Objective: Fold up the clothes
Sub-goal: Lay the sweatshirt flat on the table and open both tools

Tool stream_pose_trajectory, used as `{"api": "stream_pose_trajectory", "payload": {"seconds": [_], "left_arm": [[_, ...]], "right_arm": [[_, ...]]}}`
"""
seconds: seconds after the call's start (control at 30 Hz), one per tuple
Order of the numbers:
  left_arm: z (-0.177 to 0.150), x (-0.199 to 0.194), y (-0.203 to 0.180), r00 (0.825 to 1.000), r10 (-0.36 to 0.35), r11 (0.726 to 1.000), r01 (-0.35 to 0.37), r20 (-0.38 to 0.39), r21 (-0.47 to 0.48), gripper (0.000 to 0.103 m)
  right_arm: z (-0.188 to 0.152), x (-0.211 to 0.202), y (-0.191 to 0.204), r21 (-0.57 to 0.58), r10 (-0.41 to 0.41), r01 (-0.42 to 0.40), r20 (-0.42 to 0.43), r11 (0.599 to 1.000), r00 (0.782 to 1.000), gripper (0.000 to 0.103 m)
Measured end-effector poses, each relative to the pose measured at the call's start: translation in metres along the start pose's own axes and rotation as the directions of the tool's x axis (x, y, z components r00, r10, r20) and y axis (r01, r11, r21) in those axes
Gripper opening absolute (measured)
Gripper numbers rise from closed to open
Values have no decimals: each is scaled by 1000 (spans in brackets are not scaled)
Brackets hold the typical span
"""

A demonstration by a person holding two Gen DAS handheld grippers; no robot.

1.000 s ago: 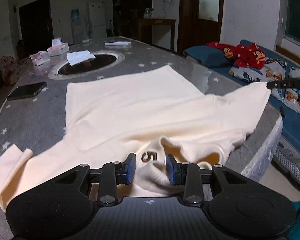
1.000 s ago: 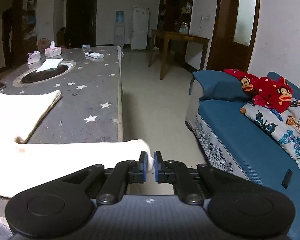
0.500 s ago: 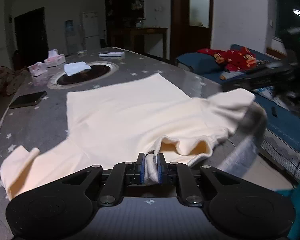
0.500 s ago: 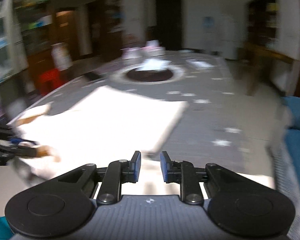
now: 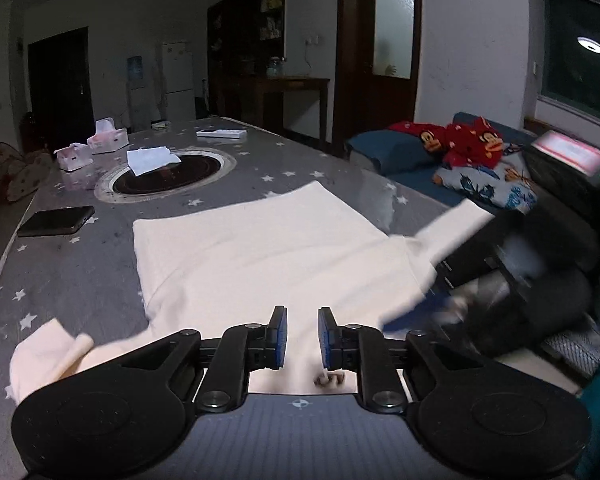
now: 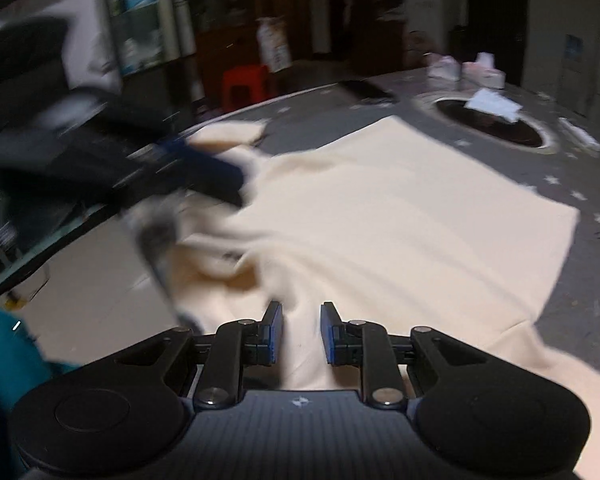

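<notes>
One cream garment (image 5: 268, 248) lies spread on my star-patterned table (image 5: 76, 264). My left gripper (image 5: 302, 338) is opening, jaws narrow, cloth between the pads. My right gripper (image 6: 300, 332) stands narrow over the fabric, gripping nothing. Beyond: a recessed burner (image 5: 168, 178) bearing a tissue (image 5: 150, 159), two tissue boxes (image 5: 94, 148), a phone (image 5: 56, 221).

Grey star-patterned table (image 5: 80, 264) under cream garment (image 5: 260, 248), black phone (image 5: 56, 221), tissue boxes (image 5: 107, 141).

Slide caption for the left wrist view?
Left gripper, jaws opening, cream shirt between them, on starred table; blurred right gripper at sleeve.
</notes>
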State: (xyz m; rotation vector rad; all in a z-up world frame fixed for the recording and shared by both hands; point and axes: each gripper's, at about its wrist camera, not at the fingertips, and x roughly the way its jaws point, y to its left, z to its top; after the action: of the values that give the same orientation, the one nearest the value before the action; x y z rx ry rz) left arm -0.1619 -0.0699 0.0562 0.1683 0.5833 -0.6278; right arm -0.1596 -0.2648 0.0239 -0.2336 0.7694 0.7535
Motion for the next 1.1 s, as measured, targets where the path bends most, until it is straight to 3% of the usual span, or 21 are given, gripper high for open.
{"api": "stream_pose_trajectory", "payload": {"seconds": [0.2,0.33,0.43,0.53,0.7,0.83,0.97,1.1], "left_arm": [[-8,38,-8,995,-62,998,61,-75,-19,17],[-23,40,-18,990,-94,995,95,-105,9,17],[-25,34,-15,988,-115,993,114,-106,-8,18],[-22,31,-11,987,-119,993,118,-111,-17,18],[-2,28,10,996,-46,999,44,-70,-31,19],[20,42,43,998,36,993,-41,-53,-114,20],[31,70,73,994,68,980,-82,-80,-180,20],[27,92,93,982,104,970,-134,-155,-201,21]], "right_arm": [[-8,-15,9,-14,32,-33,-17,999,999,20],[-5,-27,2,-6,50,-51,-11,999,999,20],[1,-36,-13,21,25,-25,17,999,1000,20],[8,-36,-36,50,-52,50,36,997,998,20],[15,-27,-85,149,-170,163,37,975,985,20],[17,-19,-122,237,-236,223,25,946,972,20],[20,-9,-149,299,-270,253,17,920,963,21],[24,2,-167,320,-279,262,8,910,960,21]]}}
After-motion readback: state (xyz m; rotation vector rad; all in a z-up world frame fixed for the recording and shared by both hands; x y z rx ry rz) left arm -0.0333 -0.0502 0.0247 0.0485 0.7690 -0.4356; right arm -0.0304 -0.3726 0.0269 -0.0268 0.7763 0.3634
